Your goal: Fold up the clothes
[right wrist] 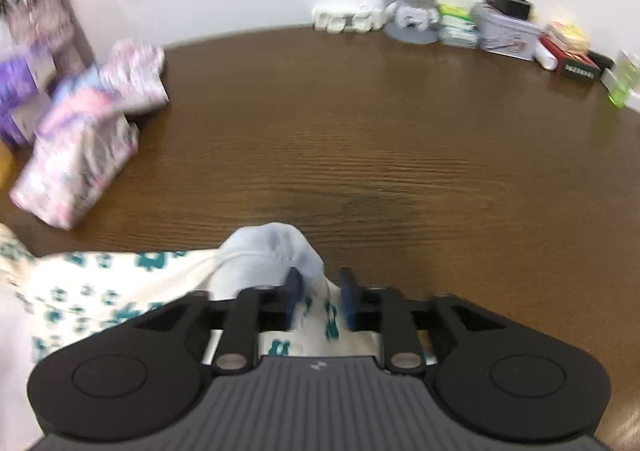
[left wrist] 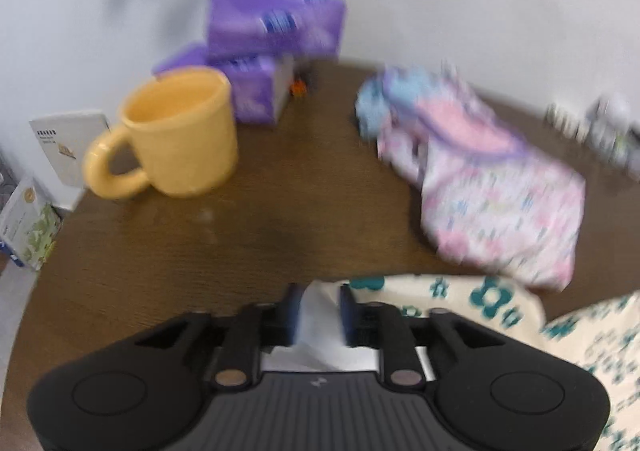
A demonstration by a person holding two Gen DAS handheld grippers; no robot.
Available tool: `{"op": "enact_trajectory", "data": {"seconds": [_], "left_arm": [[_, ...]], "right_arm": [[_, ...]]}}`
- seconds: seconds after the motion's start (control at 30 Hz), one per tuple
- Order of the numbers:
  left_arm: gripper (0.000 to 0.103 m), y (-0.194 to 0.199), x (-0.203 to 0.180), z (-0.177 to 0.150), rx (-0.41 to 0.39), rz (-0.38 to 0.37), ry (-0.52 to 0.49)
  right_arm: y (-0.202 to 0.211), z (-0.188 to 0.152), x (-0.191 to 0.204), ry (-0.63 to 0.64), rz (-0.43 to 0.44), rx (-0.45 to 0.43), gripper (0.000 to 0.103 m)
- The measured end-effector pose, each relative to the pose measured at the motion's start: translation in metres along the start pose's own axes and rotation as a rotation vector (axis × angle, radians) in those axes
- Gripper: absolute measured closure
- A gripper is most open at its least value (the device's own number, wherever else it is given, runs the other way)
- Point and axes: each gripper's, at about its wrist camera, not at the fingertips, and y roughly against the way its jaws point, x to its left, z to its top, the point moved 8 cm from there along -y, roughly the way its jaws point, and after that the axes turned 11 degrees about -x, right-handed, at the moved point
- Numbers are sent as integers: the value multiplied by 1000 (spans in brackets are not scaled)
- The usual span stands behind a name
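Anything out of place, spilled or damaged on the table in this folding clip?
Nothing spilled or damaged that I can see. The yellow mug stands upright, the purple packs are stacked, and the pink patterned garment lies folded. Motion blur hides fine detail.

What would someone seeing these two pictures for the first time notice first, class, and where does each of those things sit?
The yellow mug stands out on the left of the brown table, in front of stacked purple boxes. A folded pink and blue patterned garment lies further right. Nearest the cameras, a cream cloth with teal flowers lies between the fingers of both the left gripper and the right gripper.
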Motion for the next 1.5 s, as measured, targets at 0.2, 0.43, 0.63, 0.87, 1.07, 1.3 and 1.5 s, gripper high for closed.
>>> {"op": "enact_trajectory", "data": {"seconds": [0.2,0.43,0.63,0.87,1.07,1.3,1.5], "left_arm": [[56,40,-6,-11,-9,-120,42],[58,55,-39,-63,78,-230,-32],[74,42,-42,-84,119,-200,-62],[94,42,-34,-87,98,-156,-96],[94,43,-32,-88,78,-157,-97],[94,44,-33,-89,63,-156,-115],[93,45,-33,-90,59,-160,-123]], "right_arm": [[59,-23,-14,103,-27,-20,57],[52,-56,-28,2,29,3,58],[32,-51,-9,46,61,-3,77],[20,-51,-15,110,-33,27,100],[23,-56,-20,155,-69,16,97],[62,-64,-18,109,-17,-18,67],[85,-108,-13,137,-23,48,67]]}}
